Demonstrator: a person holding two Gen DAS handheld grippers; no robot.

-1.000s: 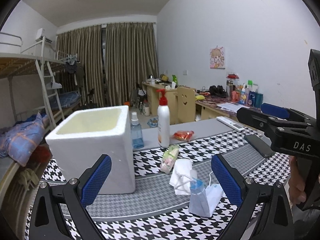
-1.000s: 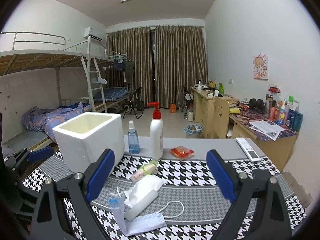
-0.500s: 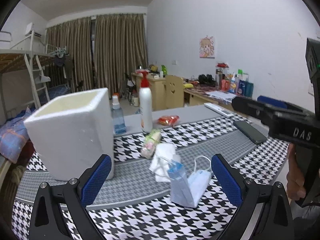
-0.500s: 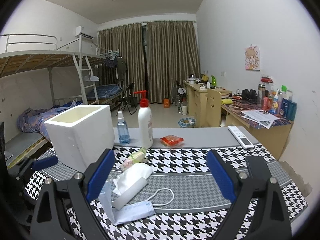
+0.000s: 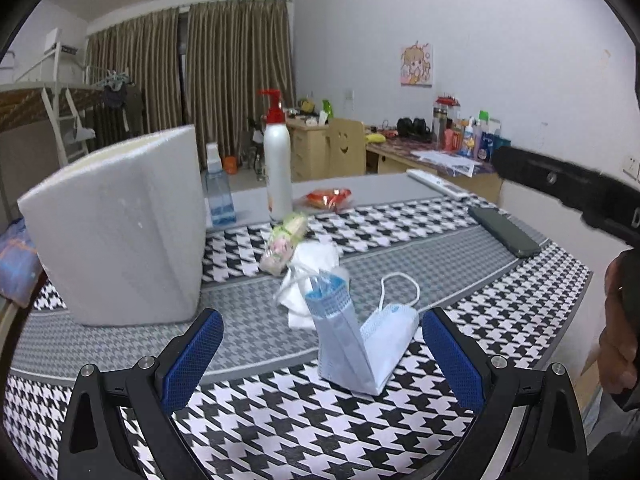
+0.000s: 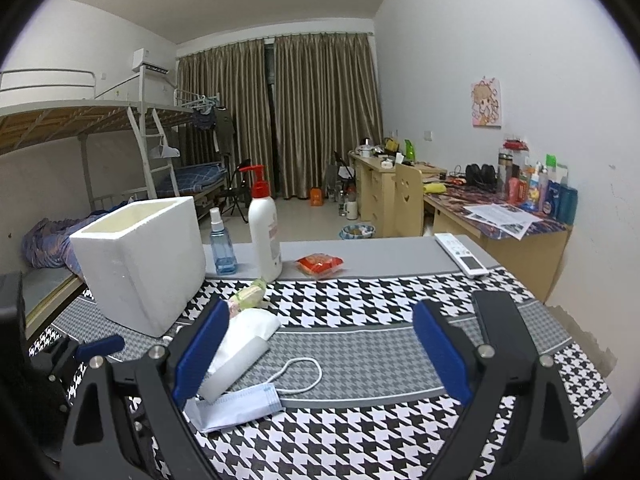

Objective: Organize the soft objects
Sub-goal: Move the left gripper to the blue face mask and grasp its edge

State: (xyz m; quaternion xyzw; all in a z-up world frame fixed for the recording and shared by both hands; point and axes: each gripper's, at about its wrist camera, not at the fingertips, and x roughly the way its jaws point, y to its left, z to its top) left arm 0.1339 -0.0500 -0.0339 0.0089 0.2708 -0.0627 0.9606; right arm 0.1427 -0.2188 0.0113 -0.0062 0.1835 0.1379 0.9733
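A pale blue face mask lies folded on the houndstooth table cloth, one half propped up and an ear loop trailing behind. My left gripper is open, low over the cloth, and the mask sits between its blue pads without touching them. Behind the mask lie a white tissue and a green-pink snack packet. A white foam box stands to the left. My right gripper is open and empty, with the mask and tissue by its left finger.
A pump bottle, a blue spray bottle and a red packet stand at the table's back. A remote and a dark phone lie on the right. A hand holds the right gripper's handle. Desks and a bunk bed lie beyond the table.
My left gripper has come down and forward, so the mask now sits between its fingers. The right gripper has dropped slightly toward the table. Both stay open.
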